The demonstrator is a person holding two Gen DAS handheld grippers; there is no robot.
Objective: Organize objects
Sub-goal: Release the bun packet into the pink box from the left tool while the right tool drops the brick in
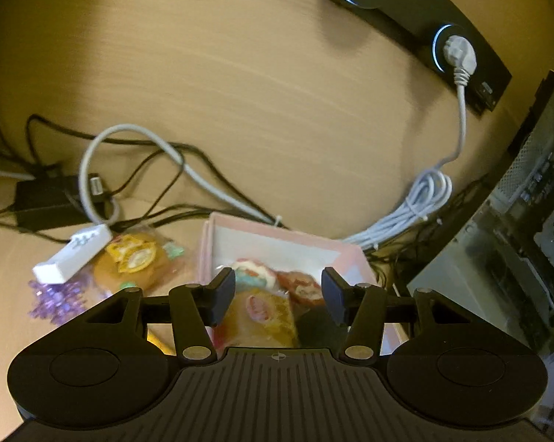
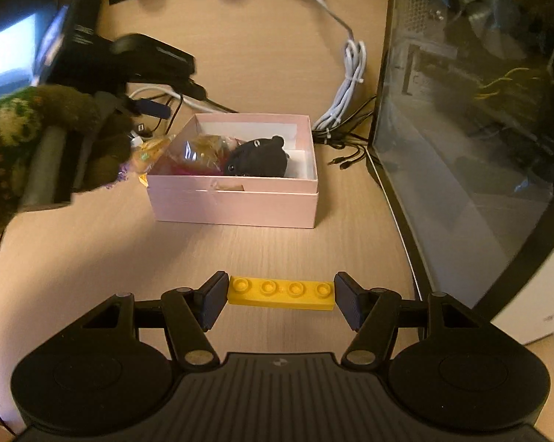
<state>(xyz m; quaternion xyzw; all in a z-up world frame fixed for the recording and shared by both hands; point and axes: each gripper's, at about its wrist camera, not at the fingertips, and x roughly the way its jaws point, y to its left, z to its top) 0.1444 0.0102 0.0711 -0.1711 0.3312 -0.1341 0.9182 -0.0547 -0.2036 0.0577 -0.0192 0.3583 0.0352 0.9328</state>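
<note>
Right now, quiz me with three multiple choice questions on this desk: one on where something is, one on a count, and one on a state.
1. Where is the black plush toy?
A. Inside the pink box
B. On the desk in front of the box
C. On top of the computer case

2. How many studs show on the yellow brick?
A. Two
B. Four
C. Six

3. What is the right gripper doing?
A. Standing open with nothing between its fingers
B. Shut tight with nothing in it
C. Holding the yellow brick by its two ends

Answers:
1. A, the toy lies within the box walls, beside a wrapped snack.
2. B, four round studs sit in a single row along the top.
3. C, each finger pad meets one end of the brick.
</note>
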